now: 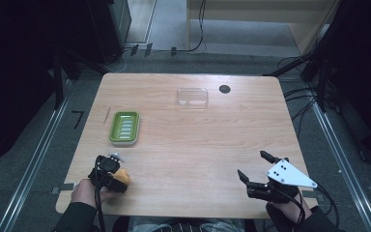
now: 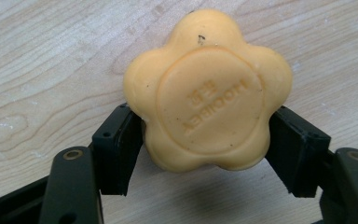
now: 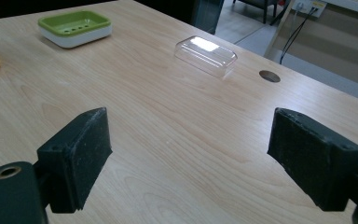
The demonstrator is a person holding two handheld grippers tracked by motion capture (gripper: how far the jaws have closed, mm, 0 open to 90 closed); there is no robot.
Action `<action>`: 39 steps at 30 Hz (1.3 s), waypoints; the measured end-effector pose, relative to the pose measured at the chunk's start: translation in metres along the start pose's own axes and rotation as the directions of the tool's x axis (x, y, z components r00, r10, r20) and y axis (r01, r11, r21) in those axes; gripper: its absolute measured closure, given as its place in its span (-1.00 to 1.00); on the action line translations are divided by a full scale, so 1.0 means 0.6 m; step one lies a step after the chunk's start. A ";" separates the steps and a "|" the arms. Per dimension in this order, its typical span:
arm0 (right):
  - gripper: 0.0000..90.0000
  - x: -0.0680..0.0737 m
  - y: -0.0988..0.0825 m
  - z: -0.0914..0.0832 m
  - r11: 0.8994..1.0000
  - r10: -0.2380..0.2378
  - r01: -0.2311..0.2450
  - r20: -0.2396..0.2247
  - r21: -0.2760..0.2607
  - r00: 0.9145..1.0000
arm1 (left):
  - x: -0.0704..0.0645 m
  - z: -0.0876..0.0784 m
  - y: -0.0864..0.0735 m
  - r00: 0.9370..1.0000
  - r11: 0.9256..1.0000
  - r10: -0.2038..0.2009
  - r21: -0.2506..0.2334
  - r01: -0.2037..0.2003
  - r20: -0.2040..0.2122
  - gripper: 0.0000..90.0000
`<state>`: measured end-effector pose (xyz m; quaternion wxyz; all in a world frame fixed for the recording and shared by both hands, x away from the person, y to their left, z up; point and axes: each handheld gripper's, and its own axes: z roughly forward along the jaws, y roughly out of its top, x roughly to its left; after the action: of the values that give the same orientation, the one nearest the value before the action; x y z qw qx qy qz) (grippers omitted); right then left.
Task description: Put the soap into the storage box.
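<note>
The wooden table (image 1: 193, 140) carries everything here. Seen from the high view with the table's middle as the dial's centre, the green soap dish (image 1: 124, 127) lies at about ten o'clock, its ribbed bed empty. The clear plastic lid (image 1: 192, 96) sits at twelve o'clock, well apart from the dish, with a small dark hole (image 1: 224, 89) in the tabletop just beside it at one o'clock.

The right gripper (image 1: 253, 165) rests near the front edge at about four o'clock, its jaws spread wide with nothing between them; in its own view the bare wood shows between the two pads, and the dish and lid lie far ahead.

The left gripper (image 1: 117, 169) sits at about seven o'clock, near the front edge. Its jaws are closed in on the flower-shaped orange soap (image 2: 208, 91), one pad pressed on each side of the bar, which lies flat-face-up against the wood in the left gripper view. The soap is thus near the table's front left, at six o'clock from the dish and apart from it.

The step in hand looks like the grasp of the soap, just made. The next move likely calls for lifting it clear, carrying it toward twelve o'clock and lowering it squarely into the dish; the bar's rounded lobes may let it slip, so a firm, level hold matters.
</note>
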<state>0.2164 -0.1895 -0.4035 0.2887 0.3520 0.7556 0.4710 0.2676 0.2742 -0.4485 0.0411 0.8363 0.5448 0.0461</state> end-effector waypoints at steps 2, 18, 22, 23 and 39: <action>-0.70 0.001 0.000 0.000 1.000 -0.001 0.001 0.000 0.001 1.000 | 0.001 0.002 0.001 1.000 1.000 0.006 0.008 -0.006 0.001 -0.24; -0.70 0.000 0.000 -0.001 1.000 0.001 -0.001 0.004 0.002 1.000 | -0.003 0.001 0.001 1.000 1.000 0.026 0.018 -0.026 -0.013 -0.15; -0.70 0.000 -0.001 -0.001 1.000 0.003 -0.003 0.006 0.001 1.000 | -0.003 0.001 0.000 1.000 1.000 0.026 0.007 -0.026 -0.012 -0.13; -0.70 0.000 -0.001 -0.001 1.000 0.003 -0.003 0.005 0.002 1.000 | -0.003 0.001 -0.001 1.000 1.000 0.026 0.008 -0.026 -0.009 -0.13; -0.70 -0.001 0.000 -0.001 1.000 0.001 -0.001 0.003 -0.003 1.000 | -0.004 -0.005 -0.006 0.999 0.998 0.048 -0.034 -0.049 -0.022 -0.12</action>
<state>0.2163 -0.1901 -0.4034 0.2902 0.3527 0.7543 0.4716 0.2631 0.2734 -0.4463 0.0486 0.8480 0.5238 0.0652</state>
